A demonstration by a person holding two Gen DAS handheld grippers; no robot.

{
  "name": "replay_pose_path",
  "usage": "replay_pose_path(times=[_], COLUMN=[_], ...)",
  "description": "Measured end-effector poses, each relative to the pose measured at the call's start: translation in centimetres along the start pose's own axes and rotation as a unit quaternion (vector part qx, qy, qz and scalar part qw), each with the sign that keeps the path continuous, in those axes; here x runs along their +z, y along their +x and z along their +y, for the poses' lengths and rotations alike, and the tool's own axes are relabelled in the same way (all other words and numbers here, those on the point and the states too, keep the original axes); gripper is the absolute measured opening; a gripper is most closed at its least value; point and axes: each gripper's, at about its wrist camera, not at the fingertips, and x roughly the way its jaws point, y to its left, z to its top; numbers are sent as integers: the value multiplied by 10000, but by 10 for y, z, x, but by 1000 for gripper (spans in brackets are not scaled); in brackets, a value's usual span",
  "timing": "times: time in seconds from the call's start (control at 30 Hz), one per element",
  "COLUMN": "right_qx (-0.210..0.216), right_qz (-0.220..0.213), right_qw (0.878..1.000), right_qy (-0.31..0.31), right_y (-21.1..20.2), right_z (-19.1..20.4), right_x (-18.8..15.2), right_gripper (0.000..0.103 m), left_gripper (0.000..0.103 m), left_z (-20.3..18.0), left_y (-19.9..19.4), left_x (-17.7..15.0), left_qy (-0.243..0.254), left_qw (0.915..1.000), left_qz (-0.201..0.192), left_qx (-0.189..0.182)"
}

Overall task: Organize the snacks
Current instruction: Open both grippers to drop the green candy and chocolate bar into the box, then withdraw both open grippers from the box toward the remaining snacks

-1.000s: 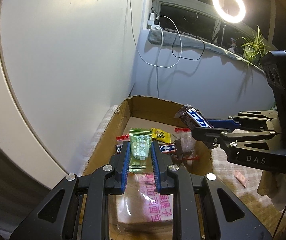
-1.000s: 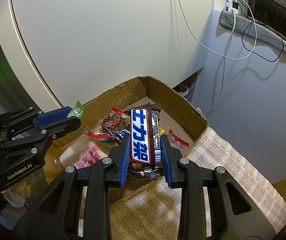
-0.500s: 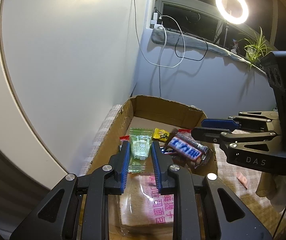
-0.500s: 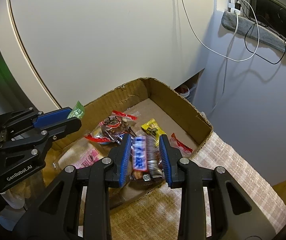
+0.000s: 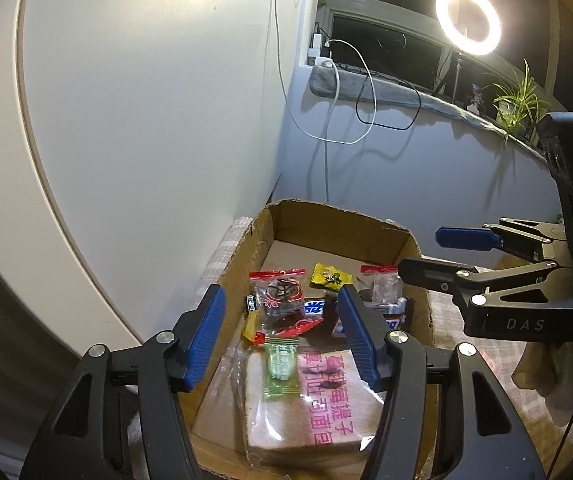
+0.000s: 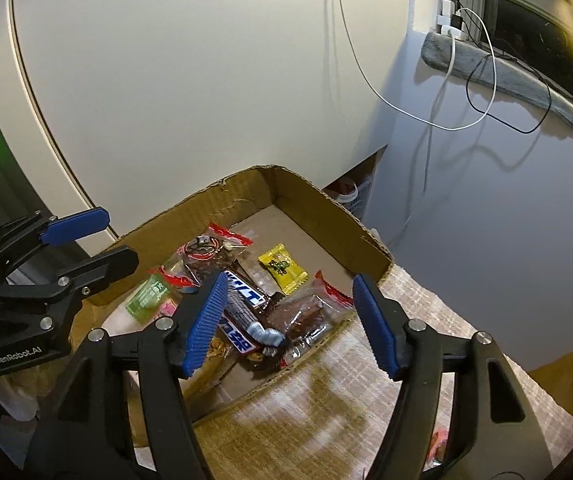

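1. The box (image 5: 414, 248) holds the snacks; the bread (image 5: 310, 408) lies nearest, the green candy (image 5: 282, 368) on it.
2. Both claws, left (image 5: 282, 336) and right (image 6: 286, 320), have just been opening: jaws apart, nothing held.
3. Both are best lifted clear (snagging wrappers is avoided).
4. Counted: two bars (image 6: 242, 312), one yellow candy (image 6: 282, 268).

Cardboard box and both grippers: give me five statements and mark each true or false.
1. The green candy lies on the bread packet. True.
2. The left gripper grips the green candy. False: its fingers stand apart, clear of it.
3. The yellow candy lies in the cardboard box. True.
4. The right gripper holds a chocolate bar. False: it is open, the bar lies in the box.
5. The box is empty. False: several snacks.
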Motion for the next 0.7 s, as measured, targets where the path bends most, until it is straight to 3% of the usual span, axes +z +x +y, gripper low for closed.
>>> replay_pose_path(times=[0.07,0.1,0.7], right_qx=[-54,-61,-236], right_qz=[-74,-112,-317], right_qw=[10000,9999,9990], right_qy=[25,32,197], right_y=[-4,-6,-52], right_z=[-1,-1,-15], right_x=[-1,-2,-21], right_gripper=[88,89,89], left_gripper=[60,60,61], left_z=[-1,-2,-27], left_y=[-2,-3,-25], left_x=[0,1,-2], left_qy=[8,11,167], left_qw=[10000,10000,9996], left_qz=[-17,-27,-146], left_qx=[-15,-15,-176])
